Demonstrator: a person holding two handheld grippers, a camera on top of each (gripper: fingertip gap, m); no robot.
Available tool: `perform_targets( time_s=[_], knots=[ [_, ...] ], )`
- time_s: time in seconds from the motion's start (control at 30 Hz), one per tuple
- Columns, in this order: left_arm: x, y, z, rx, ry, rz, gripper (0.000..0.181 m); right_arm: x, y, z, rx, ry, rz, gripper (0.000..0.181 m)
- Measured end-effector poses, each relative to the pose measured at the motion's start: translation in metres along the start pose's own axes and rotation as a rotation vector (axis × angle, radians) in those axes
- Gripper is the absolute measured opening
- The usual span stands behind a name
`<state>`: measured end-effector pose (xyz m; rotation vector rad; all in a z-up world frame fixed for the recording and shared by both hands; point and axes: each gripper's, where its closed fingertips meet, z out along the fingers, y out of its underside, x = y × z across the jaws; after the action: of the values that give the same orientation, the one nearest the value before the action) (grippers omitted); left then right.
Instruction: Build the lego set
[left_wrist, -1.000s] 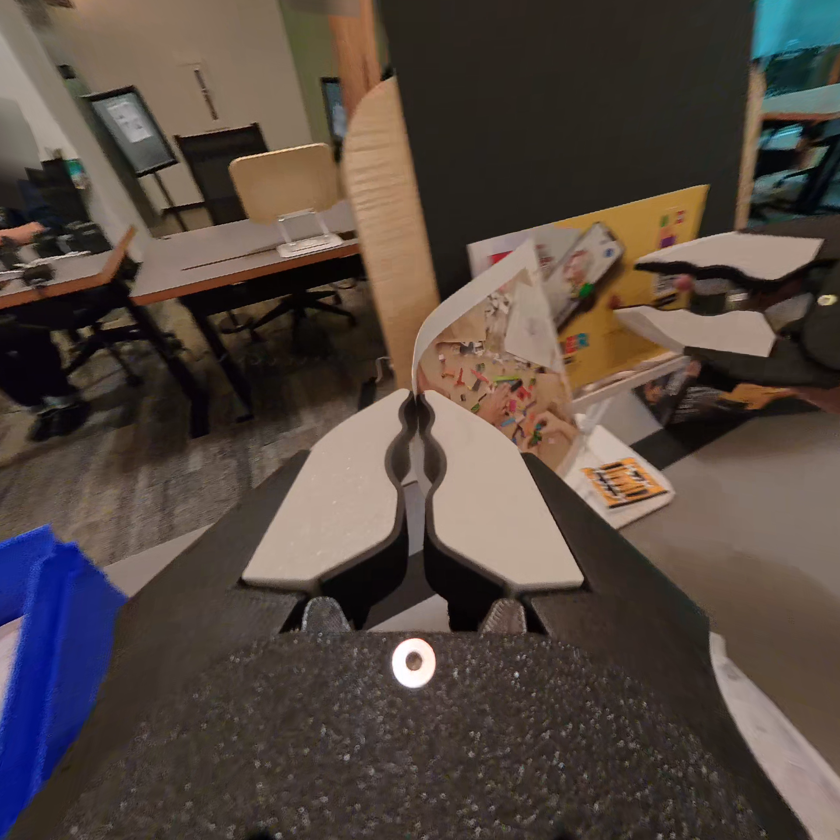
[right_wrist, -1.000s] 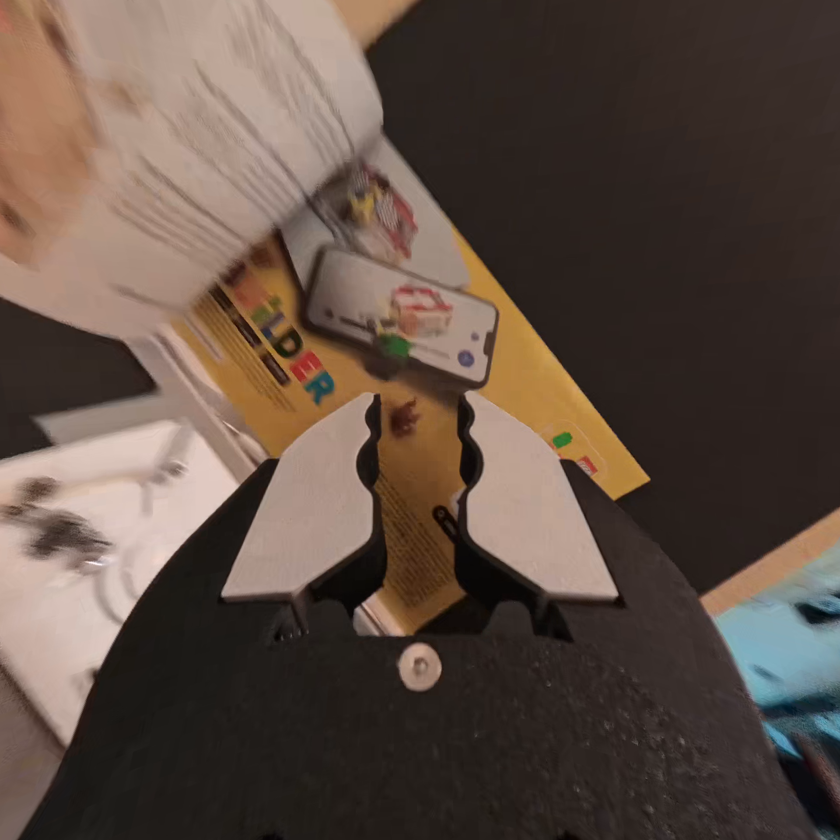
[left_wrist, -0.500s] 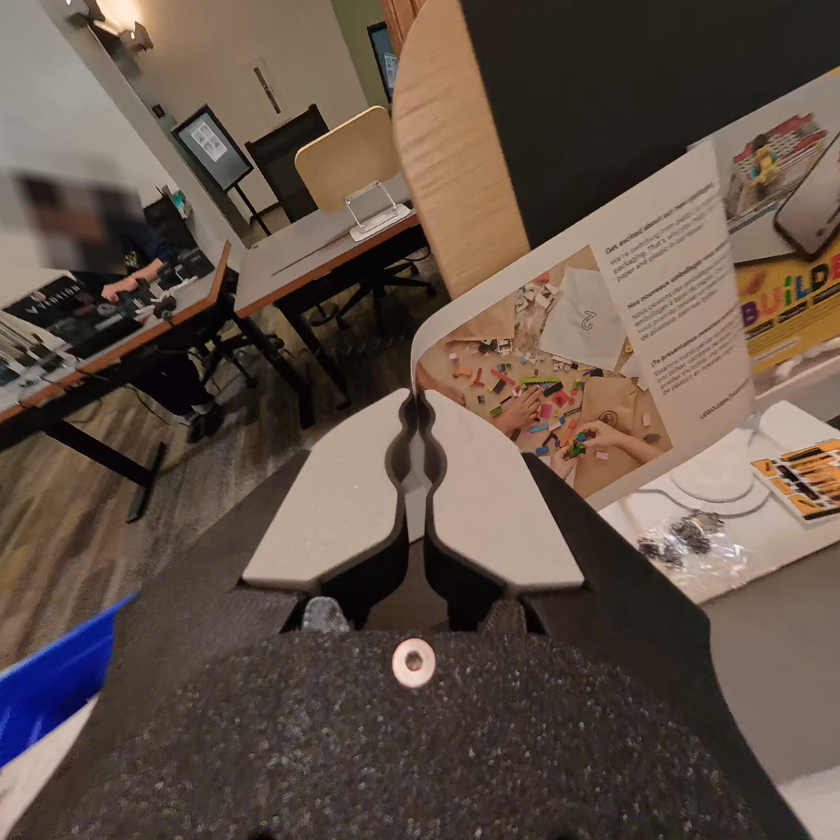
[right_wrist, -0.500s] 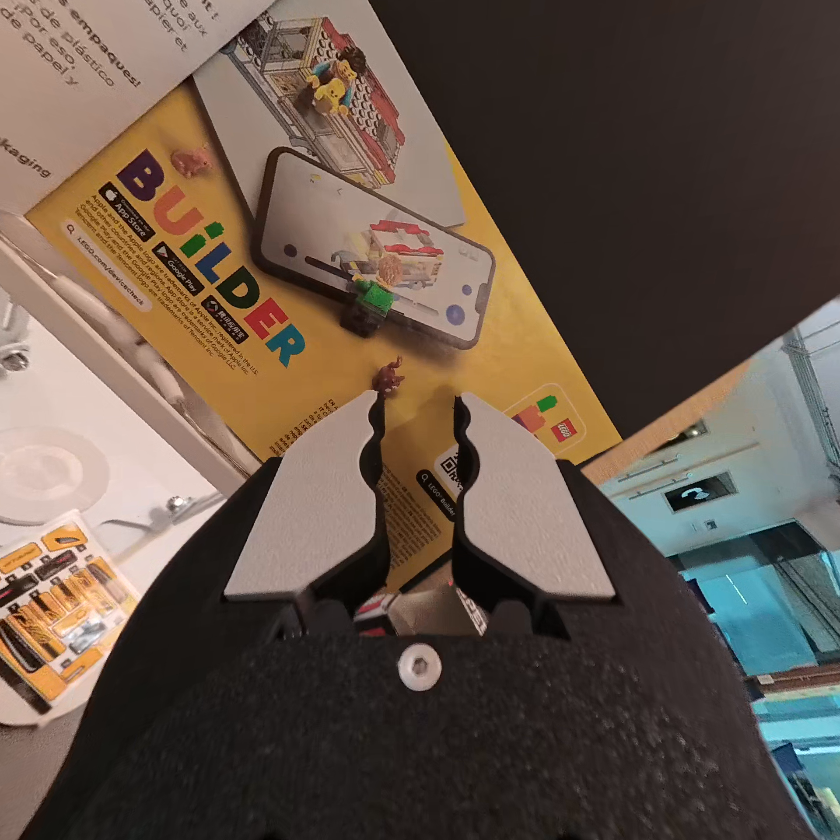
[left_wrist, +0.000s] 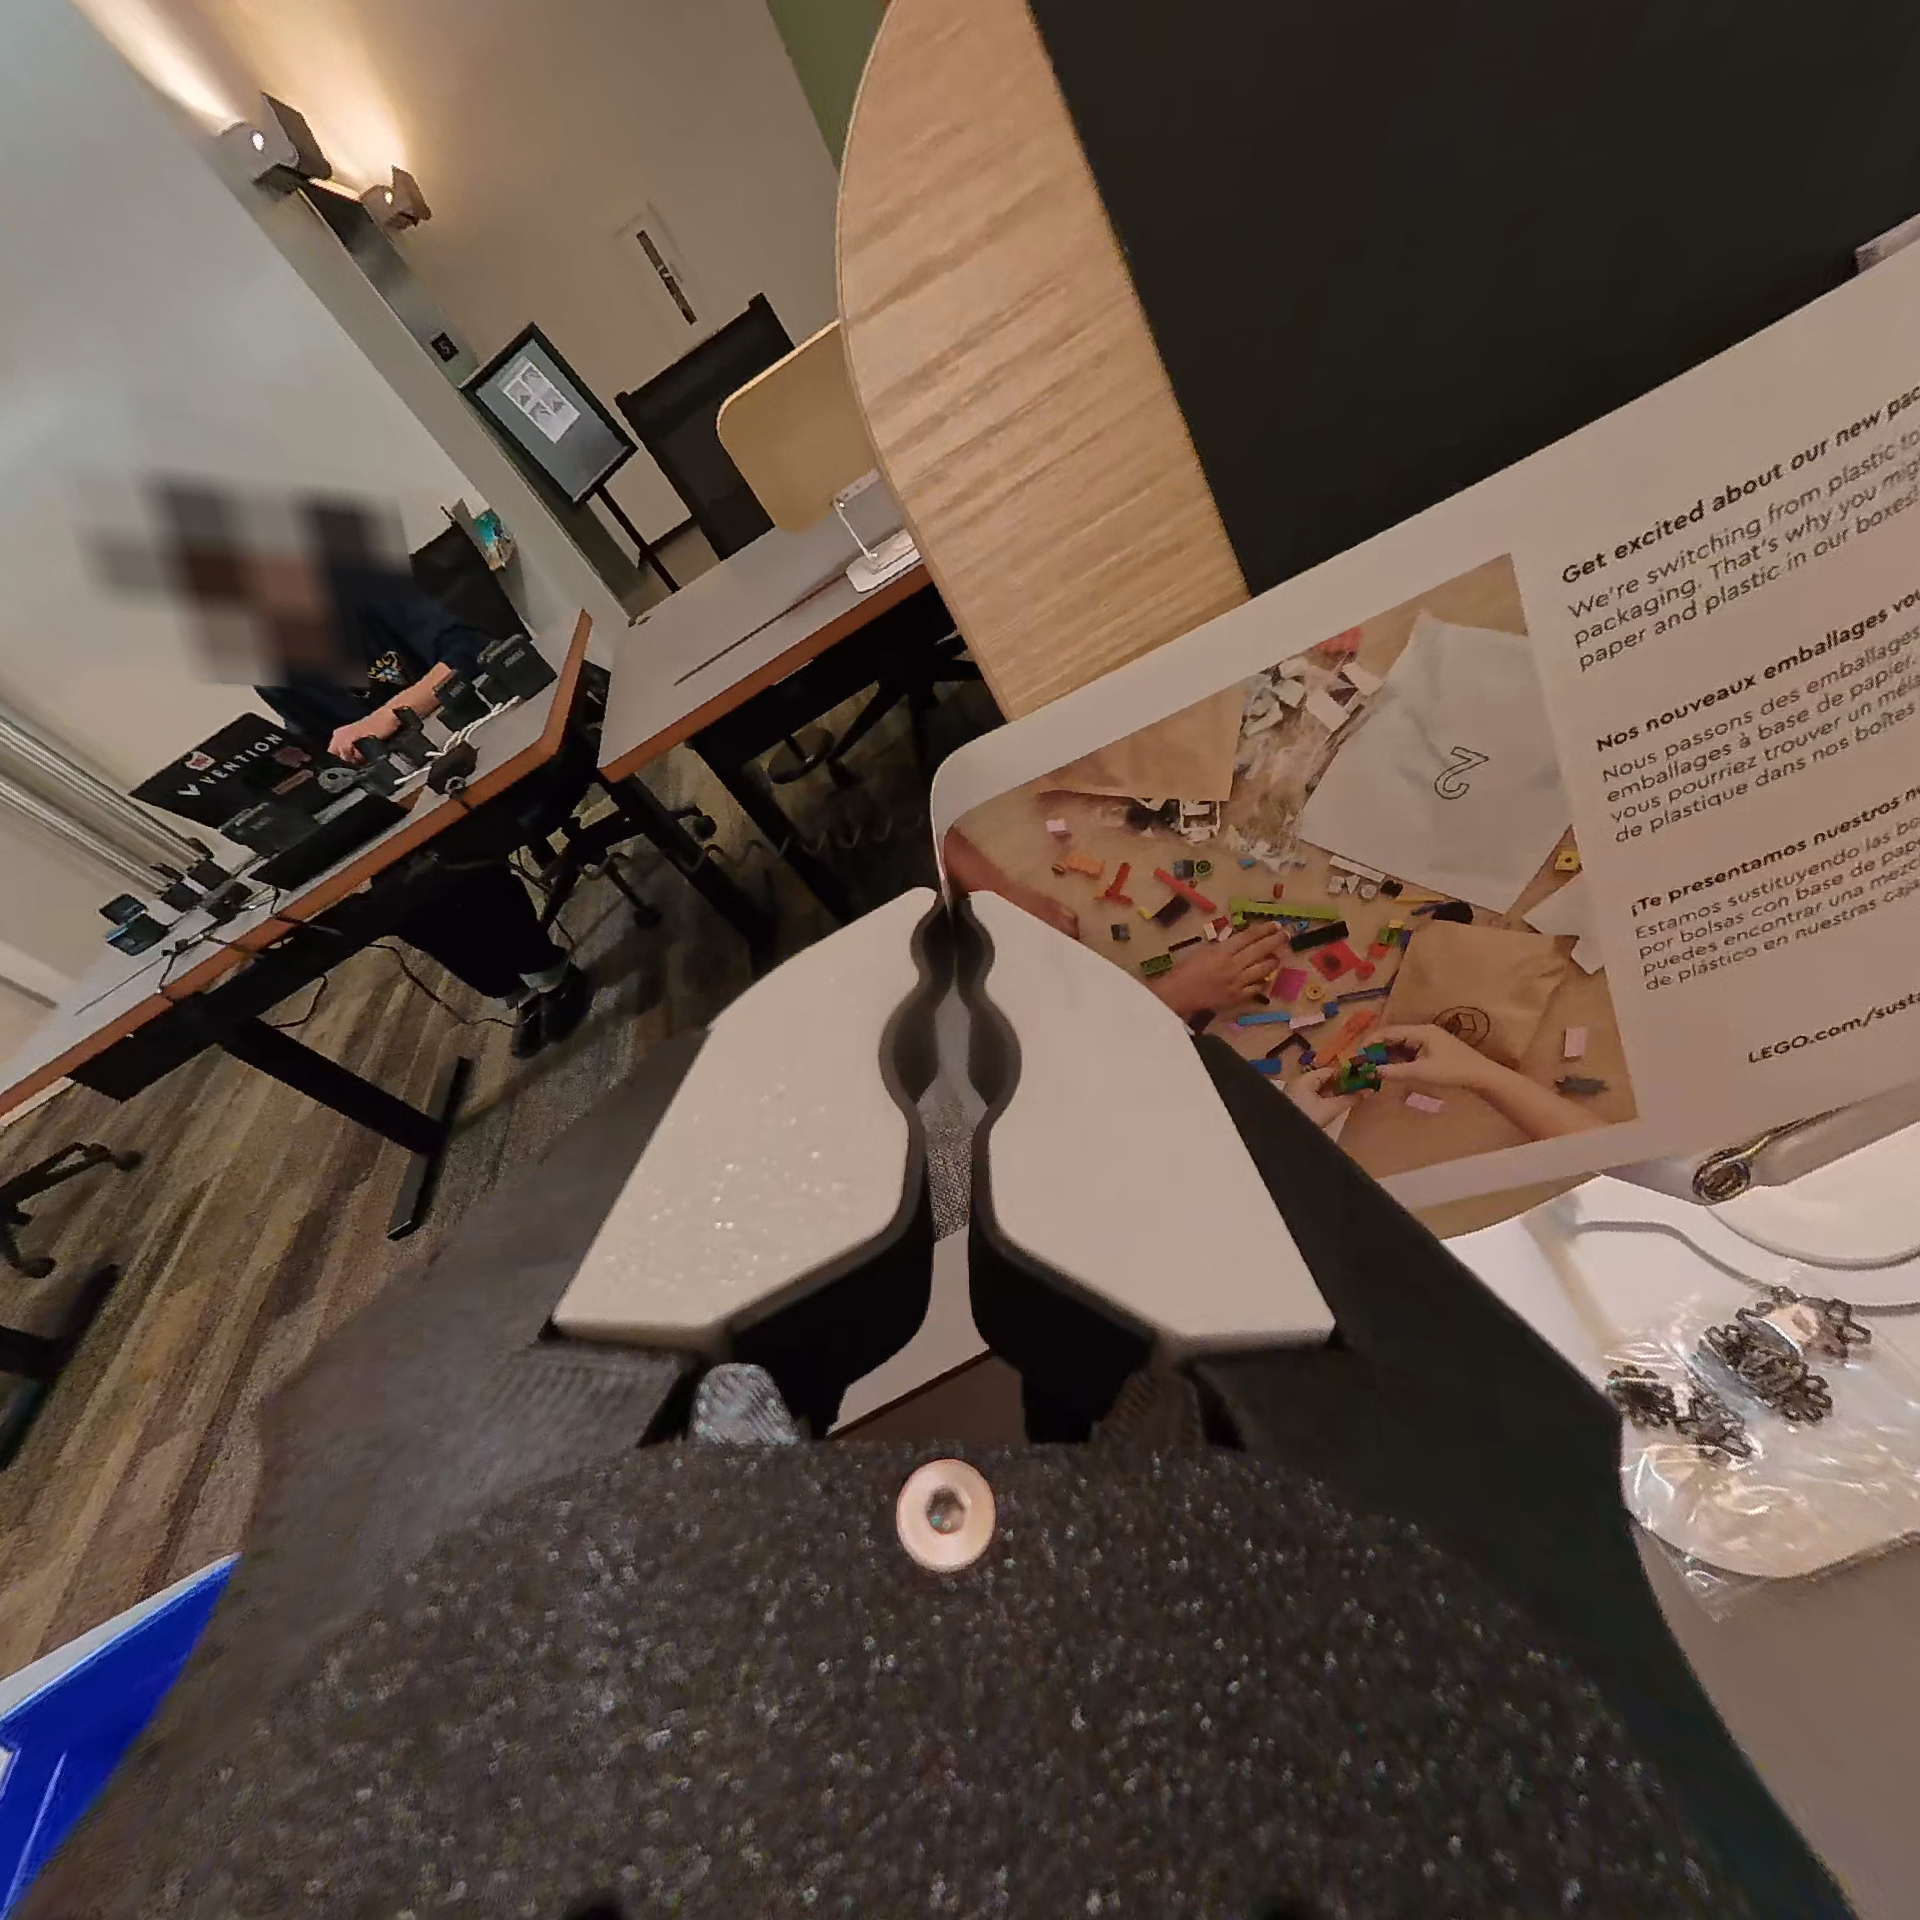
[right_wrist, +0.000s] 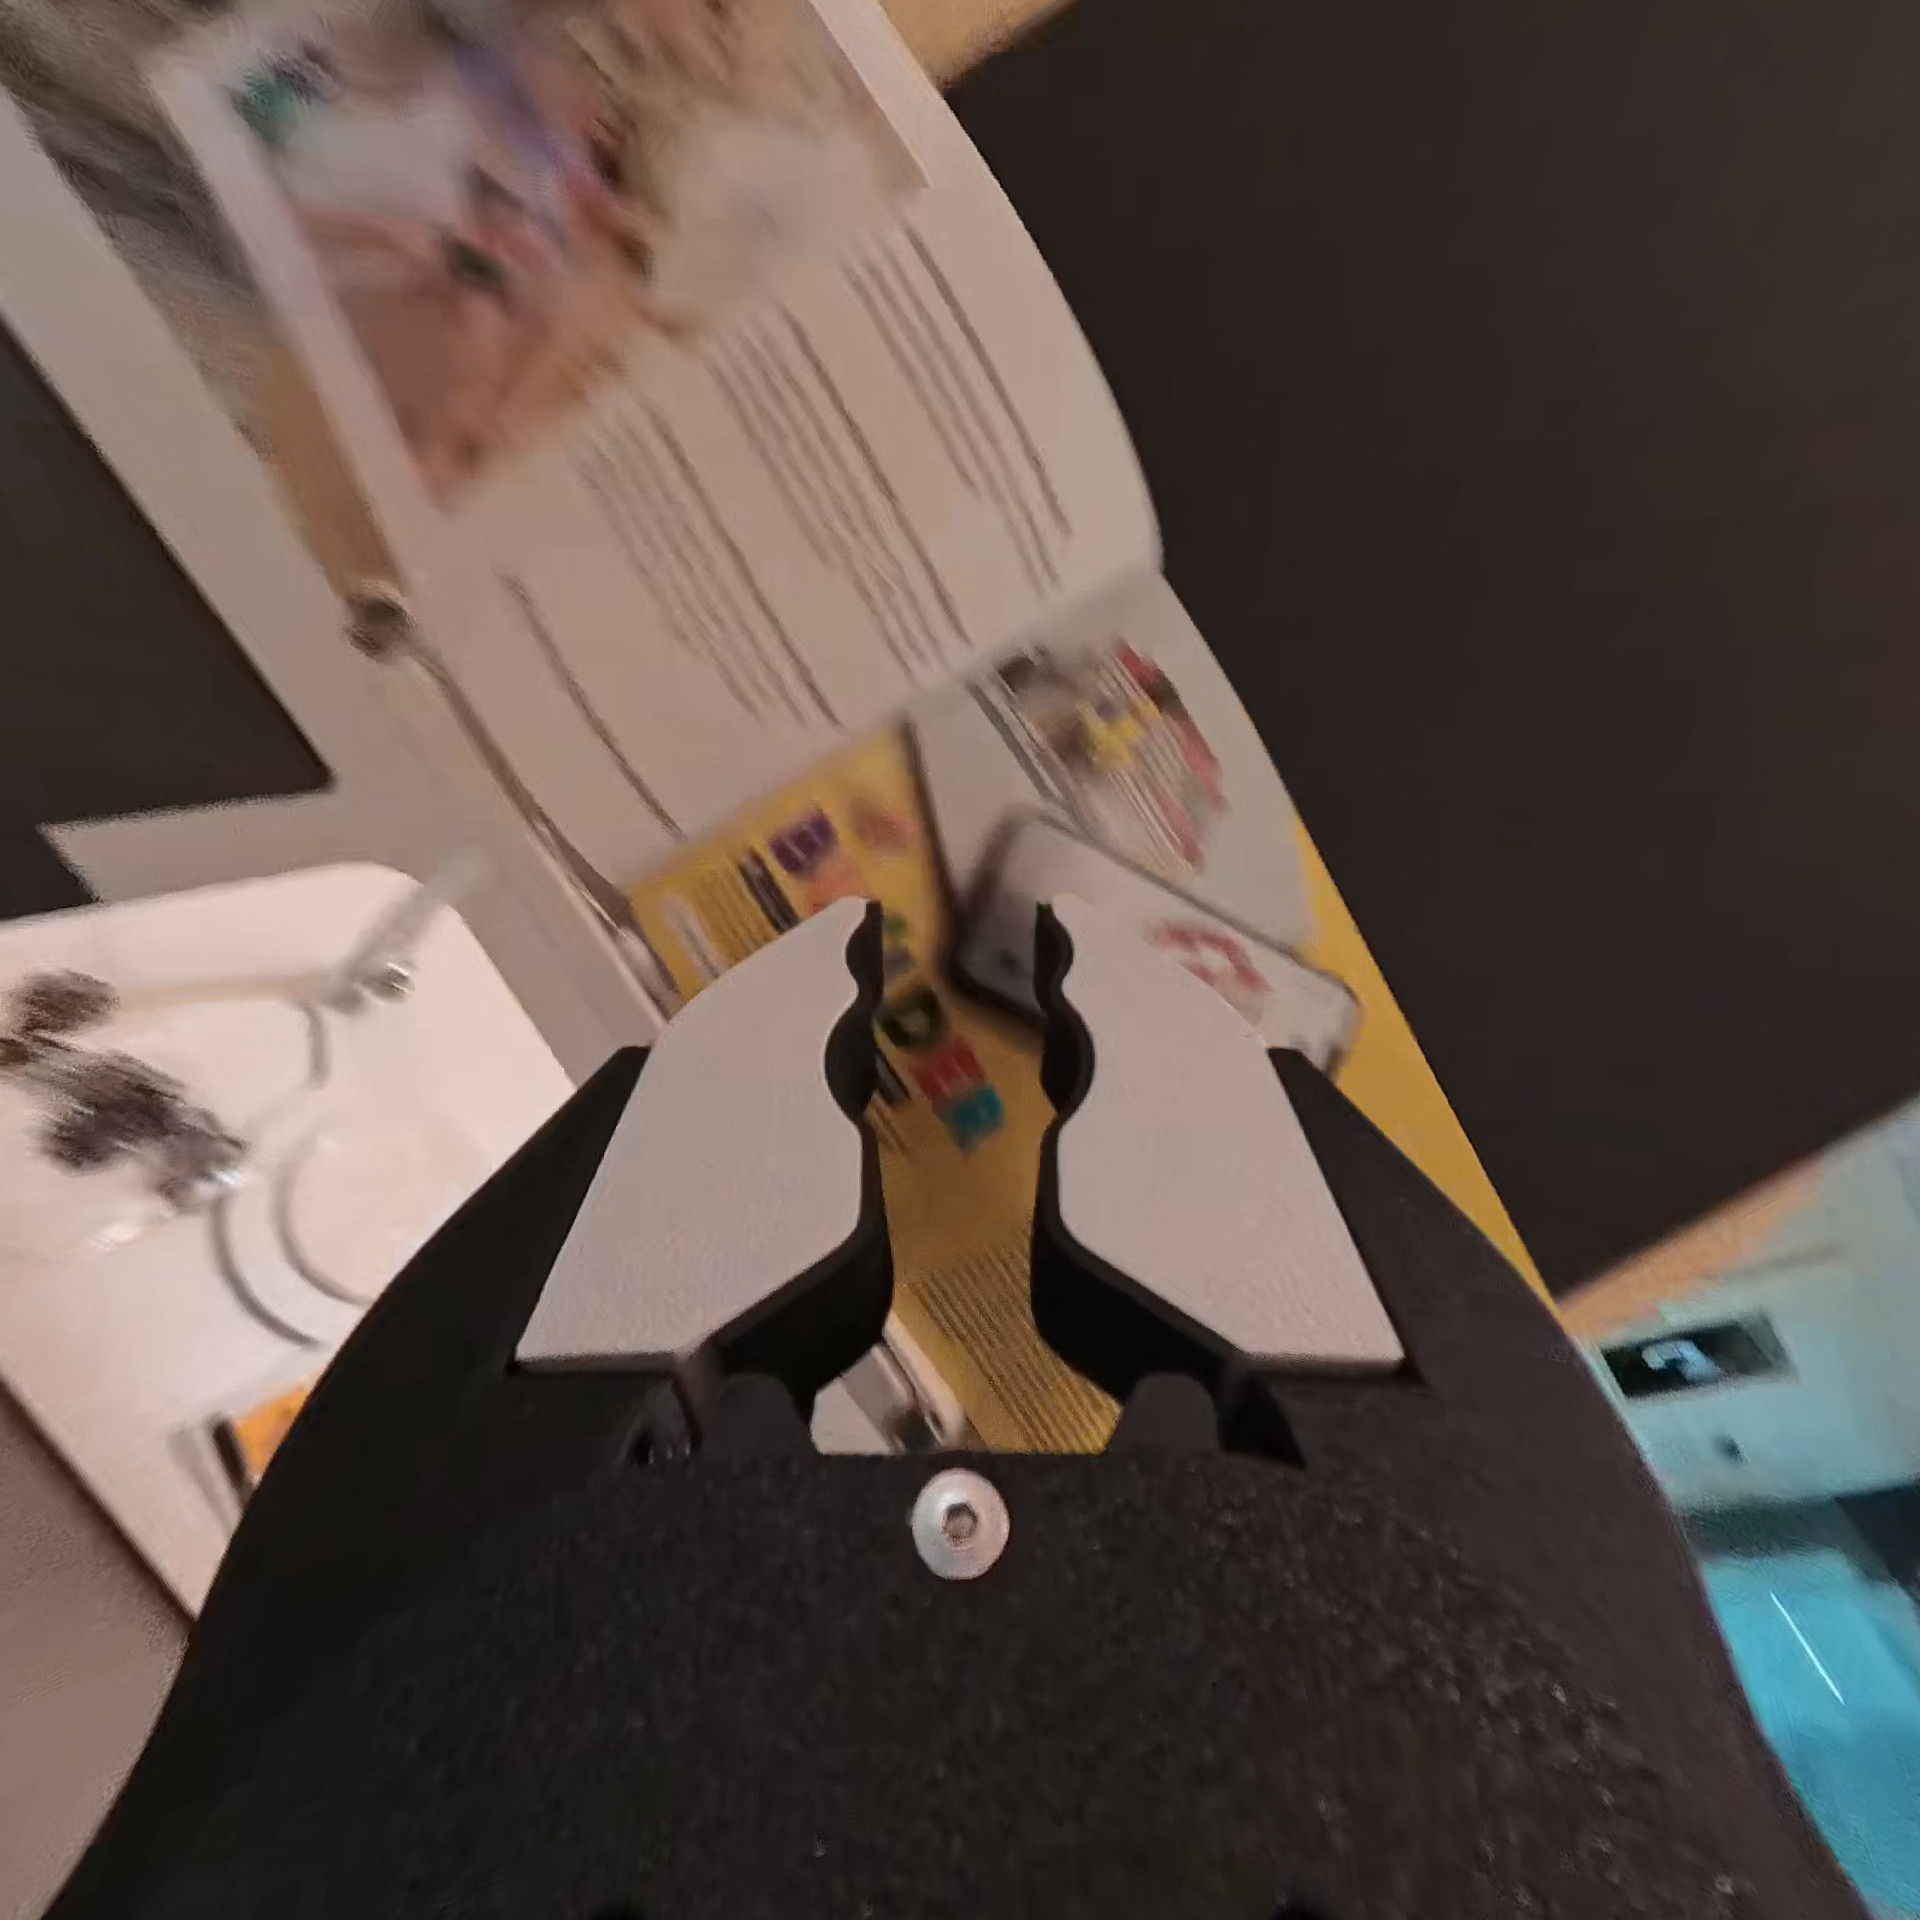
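Observation:
My left gripper (left_wrist: 953, 920) is shut on the corner of a page (left_wrist: 1455, 831) of the Lego instruction booklet, lifted and curled over to the left. The page shows a photo of loose bricks and blocks of print. In the right wrist view the same page (right_wrist: 790, 416) is blurred, above the yellow page (right_wrist: 977, 1226) of the booklet, which leans on a white stand (right_wrist: 582, 894). My right gripper (right_wrist: 956, 914) is open and empty in front of the yellow page.
A clear bag of small black parts (left_wrist: 1756, 1361) lies on the stand's white base (left_wrist: 1558, 1351); both also show in the right wrist view (right_wrist: 114, 1101). A blue bin (left_wrist: 94, 1756) is at lower left. A black panel (left_wrist: 1455, 260) with a wooden edge stands behind. A person sits at a far desk (left_wrist: 343, 790). The gap from one gripper's tips to the other's is roughly 20 cm.
My left gripper has pulled the page further over to the left, so it spreads wider. My right gripper has drawn back from the yellow page and its view has shifted.

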<state>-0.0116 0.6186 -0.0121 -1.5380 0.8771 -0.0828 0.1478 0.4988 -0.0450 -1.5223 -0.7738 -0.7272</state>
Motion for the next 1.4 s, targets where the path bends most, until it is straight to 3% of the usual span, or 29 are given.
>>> perform_targets(
  time_s=[0.13, 0.2, 0.27, 0.33, 0.5, 0.6, 0.7, 0.8, 0.93, 1.0, 1.1, 1.4],
  knots=[
    [0.000, 0.000, -0.003, 0.005, 0.002, -0.017, 0.000, -0.024, -0.019, 0.027, 0.011, -0.024, -0.073, 0.025],
    [-0.003, 0.002, -0.011, -0.015, -0.007, -0.052, 0.004, -0.030, -0.017, 0.035, 0.001, -0.032, -0.081, 0.013],
    [-0.009, -0.009, -0.030, 0.024, -0.038, -0.137, 0.023, -0.032, -0.017, 0.035, -0.008, -0.013, -0.125, 0.009],
    [-0.006, -0.032, -0.057, 0.123, -0.074, -0.153, 0.021, -0.033, -0.018, 0.033, -0.017, -0.008, -0.150, 0.008],
    [0.058, -0.064, -0.075, 0.193, 0.070, -0.096, 0.014, -0.038, -0.016, 0.034, -0.050, -0.047, -0.141, 0.000],
    [0.108, -0.063, -0.052, 0.132, 0.237, -0.058, 0.006, -0.042, -0.016, 0.035, -0.046, -0.075, -0.138, 0.000],
    [0.137, -0.056, -0.017, 0.053, 0.387, -0.112, 0.000, -0.049, -0.014, 0.034, -0.026, -0.131, -0.099, 0.000],
    [0.135, -0.037, 0.011, -0.061, 0.369, -0.113, 0.000, -0.051, -0.015, 0.029, -0.005, -0.183, -0.060, 0.000],
    [0.134, -0.031, 0.013, -0.067, 0.385, -0.229, 0.000, -0.008, -0.038, 0.024, 0.121, -0.114, 0.091, 0.000],
    [0.134, -0.029, 0.013, -0.055, 0.380, -0.272, 0.000, 0.012, -0.047, 0.034, 0.103, -0.091, 0.152, 0.000],
    [0.133, -0.023, 0.014, -0.070, 0.357, -0.300, 0.000, 0.015, -0.042, 0.051, 0.006, -0.086, 0.151, 0.000],
    [0.133, -0.011, 0.011, -0.076, 0.314, -0.294, 0.000, -0.064, -0.012, 0.037, -0.117, -0.294, 0.067, 0.000]
  ],
)
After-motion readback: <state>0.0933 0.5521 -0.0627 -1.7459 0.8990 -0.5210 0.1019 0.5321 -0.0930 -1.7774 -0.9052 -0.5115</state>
